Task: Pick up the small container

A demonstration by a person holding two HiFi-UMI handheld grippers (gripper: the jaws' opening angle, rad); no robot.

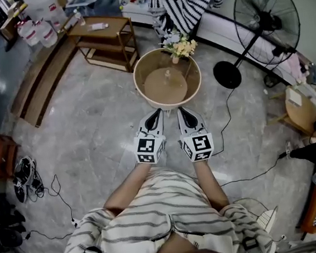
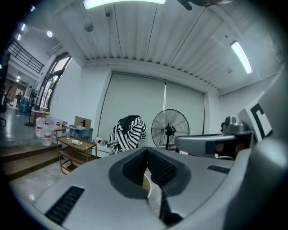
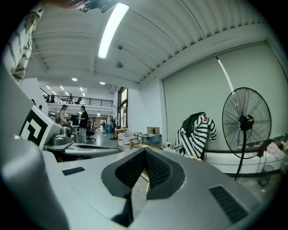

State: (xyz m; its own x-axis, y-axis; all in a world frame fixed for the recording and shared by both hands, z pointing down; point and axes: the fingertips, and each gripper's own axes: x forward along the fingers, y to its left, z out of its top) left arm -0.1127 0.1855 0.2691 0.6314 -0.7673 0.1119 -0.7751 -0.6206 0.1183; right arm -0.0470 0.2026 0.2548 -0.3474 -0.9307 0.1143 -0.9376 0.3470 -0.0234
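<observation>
In the head view a round beige table (image 1: 141, 91) stands just ahead of me. A small pale object (image 1: 167, 75) sits at its middle; it may be the small container, but it is too small to tell. A vase of flowers (image 1: 180, 48) stands at the table's far rim. My left gripper (image 1: 156, 114) and right gripper (image 1: 181, 111) are held side by side, their tips close to the table's near rim, both shut and empty. The left gripper (image 2: 146, 152) shows its dark pads meeting at the tip. The right gripper (image 3: 144, 152) looks the same.
A wooden shelf cart (image 1: 104, 40) stands beyond the table to the left, with water jugs (image 1: 38, 32) further left. A standing fan (image 1: 264, 15) and a striped garment (image 1: 188, 3) are at the back right. Cables (image 1: 247, 171) cross the floor; shoes (image 1: 23, 176) lie at left.
</observation>
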